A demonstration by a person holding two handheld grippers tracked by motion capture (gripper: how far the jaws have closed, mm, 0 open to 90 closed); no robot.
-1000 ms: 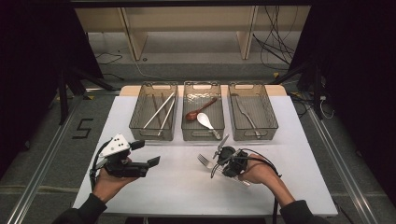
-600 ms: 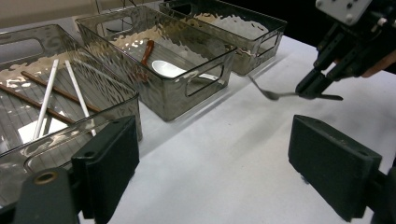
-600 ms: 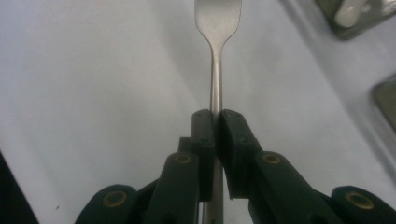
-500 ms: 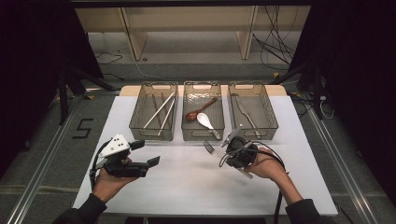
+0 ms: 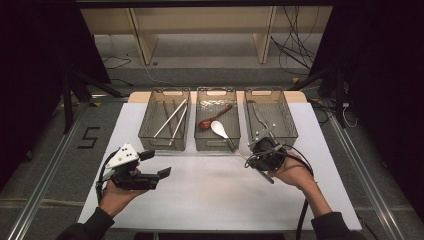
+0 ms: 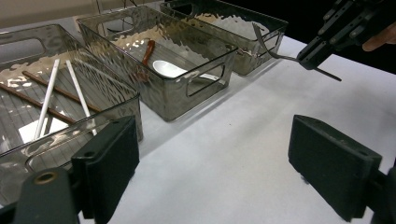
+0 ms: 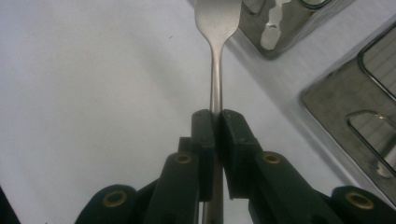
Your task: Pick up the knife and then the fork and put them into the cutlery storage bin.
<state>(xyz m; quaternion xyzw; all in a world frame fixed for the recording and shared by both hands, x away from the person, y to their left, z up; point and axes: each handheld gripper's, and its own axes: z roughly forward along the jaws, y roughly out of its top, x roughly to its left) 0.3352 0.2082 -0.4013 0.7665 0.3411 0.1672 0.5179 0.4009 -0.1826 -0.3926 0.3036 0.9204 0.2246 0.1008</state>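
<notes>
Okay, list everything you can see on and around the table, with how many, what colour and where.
Table: one, white top, centre.
Bins: three, clear smoky plastic, in a row at the far side; left bin, middle bin, right bin.
Chopsticks: several, white and brown, in the left bin.
Spoons: two, one brown, one white, in the middle bin.
Utensil: one, silver, in the right bin.
Fork: one, silver, clamped in the right gripper.
Left gripper: black, open, near-left over the table.
Right gripper: black, shut on the fork.

your left gripper (image 5: 162, 173) is black with a grey three-cornered plate; your right gripper (image 7: 215, 116) shows brass-coloured screws and trails a black cable. your sleeves (image 5: 90, 225) are dark.
</notes>
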